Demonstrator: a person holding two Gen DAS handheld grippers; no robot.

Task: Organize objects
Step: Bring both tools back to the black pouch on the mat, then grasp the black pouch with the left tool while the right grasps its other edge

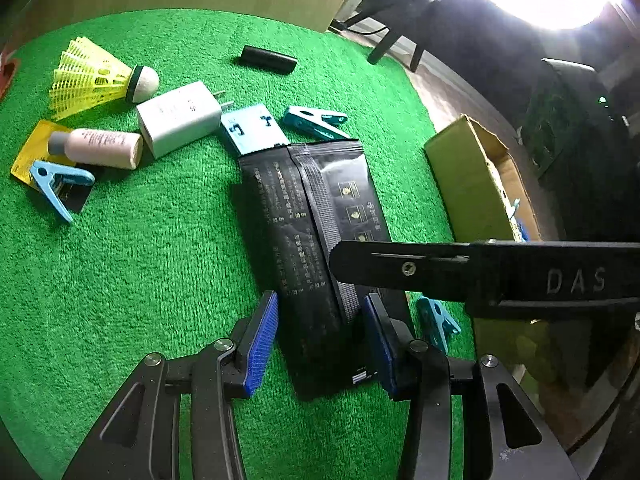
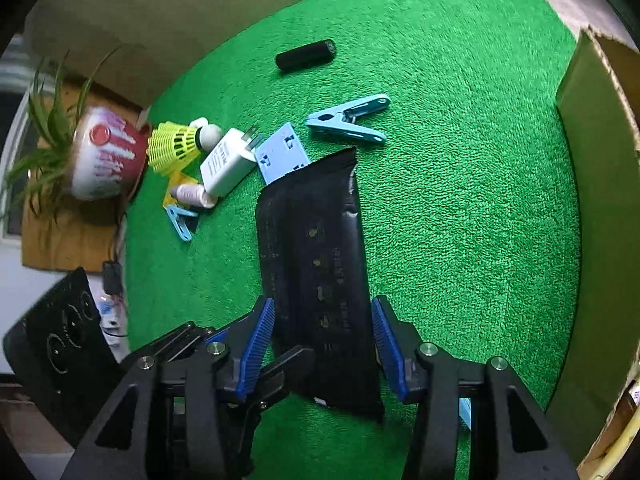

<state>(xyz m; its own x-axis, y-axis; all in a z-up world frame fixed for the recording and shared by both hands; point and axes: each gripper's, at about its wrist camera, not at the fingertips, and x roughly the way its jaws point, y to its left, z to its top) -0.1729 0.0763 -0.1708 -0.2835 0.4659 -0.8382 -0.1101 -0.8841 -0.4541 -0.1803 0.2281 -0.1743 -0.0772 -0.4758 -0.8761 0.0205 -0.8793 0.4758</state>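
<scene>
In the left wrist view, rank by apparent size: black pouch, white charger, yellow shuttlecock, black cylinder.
1. Black pouch, though it lies nearest the camera.
2 and 3. White charger and yellow shuttlecock: look alike, not ranked.
4. Black cylinder, farthest away.

Black pouch (image 1: 316, 236): long, flat, glossy foil pack with small printed text and a centre seam; lay lengthwise on the green mat, its far end over the blue card.
Blue card (image 1: 250, 128): flat, pale blue, partly covered by the pouch, touching the charger's prongs.
White charger (image 1: 180, 124): block with two prongs, on its side.
Shuttlecock (image 1: 96, 76): yellow skirt, white cork tip, on its side beside the charger.
Pink bottle (image 1: 100, 148): grey cap, lying across a yellow card (image 1: 34, 146).
Clothes pegs: teal one (image 1: 316, 120) beyond the pouch; pale blue one (image 1: 58, 188) on the yellow card; another (image 1: 436, 320) beside the pouch's near end.
Black cylinder (image 1: 268, 60): lying apart, far side of mat.
Cardboard box (image 1: 472, 184): open, at the mat's right edge.
</scene>
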